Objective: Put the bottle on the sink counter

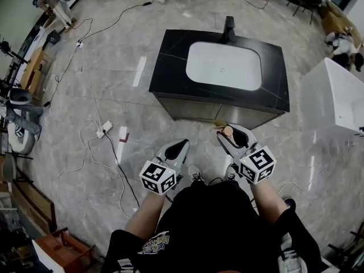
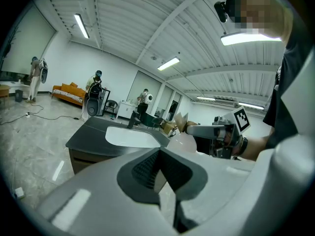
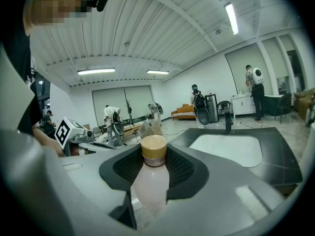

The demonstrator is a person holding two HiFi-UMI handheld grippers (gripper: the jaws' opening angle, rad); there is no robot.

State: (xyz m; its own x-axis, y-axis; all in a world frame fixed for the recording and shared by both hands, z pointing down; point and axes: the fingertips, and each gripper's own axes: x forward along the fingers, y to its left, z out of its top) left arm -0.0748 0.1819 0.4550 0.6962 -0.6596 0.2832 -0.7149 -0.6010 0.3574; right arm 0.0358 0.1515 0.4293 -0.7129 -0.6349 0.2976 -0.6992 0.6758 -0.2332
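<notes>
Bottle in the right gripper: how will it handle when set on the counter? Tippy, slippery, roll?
The bottle looks smooth plastic, gripped by the right gripper just under its tan cap, so it may swing or slip. It seems full of pale liquid: probably heavyish. Round and narrow, it could tip on the sink counter and roll.

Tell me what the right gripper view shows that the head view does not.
Only the right gripper view: the pale body of the bottle, clamped in the right gripper, plus ceiling lights and distant people. Only the head view: the person's shoes and a white power strip. Both: the black sink counter, its white basin, faucet, and the bottle's tan cap.
</notes>
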